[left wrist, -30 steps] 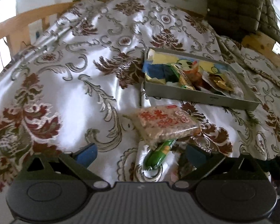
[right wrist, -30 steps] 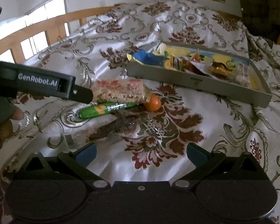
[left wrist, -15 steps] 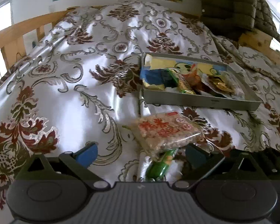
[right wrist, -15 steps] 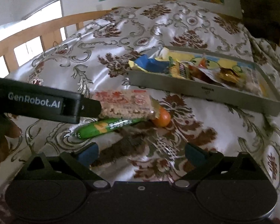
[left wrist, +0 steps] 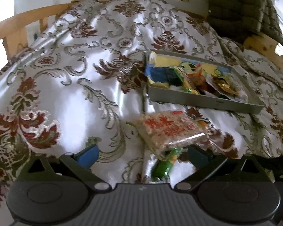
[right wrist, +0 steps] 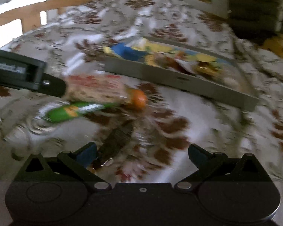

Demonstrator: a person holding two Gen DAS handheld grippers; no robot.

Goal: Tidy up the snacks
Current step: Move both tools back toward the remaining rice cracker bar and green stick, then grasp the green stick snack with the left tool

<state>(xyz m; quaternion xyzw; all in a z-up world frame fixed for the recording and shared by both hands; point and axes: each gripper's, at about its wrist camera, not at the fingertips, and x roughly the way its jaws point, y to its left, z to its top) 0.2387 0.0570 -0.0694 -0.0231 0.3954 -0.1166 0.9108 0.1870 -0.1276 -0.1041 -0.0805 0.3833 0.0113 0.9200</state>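
Satin bedding (left wrist: 69, 101) with a brown and grey floral pattern covers a bed with a wooden rail (left wrist: 18, 22), and all the snacks are laid out on it. A shallow grey tray (left wrist: 203, 99) sits toward the far right and is already packed with blue, yellow and gold wrappers. Four loose items are seen just in front of it: a clear packet of rice crackers (left wrist: 168, 130) with red print, a green stick-shaped snack (right wrist: 75, 110) partly tucked under that packet, a small orange round piece (right wrist: 138, 98) touching the packet's right end, and a dark flat wrapper (right wrist: 116, 143) lying nearer the right gripper.

The left gripper (left wrist: 141, 154) is held wide, with nothing between its blue pads, and the crackers and the green stick lie just ahead of it. The right gripper (right wrist: 141, 153) is also spread wide and empty, with the dark wrapper close to its left pad. The right wrist view is heavily blurred, so fine detail there cannot be read.

Several risks are judged from this layout. Because the green stick is overlapped by the cracker packet, both could be caught in one squeeze, or one could be dragged. The orange piece could be nudged and rolled across the slippery cloth. The crackers could be crushed by a hard pinch. Since both grippers are crowded around the same small pile, a collision is possible.
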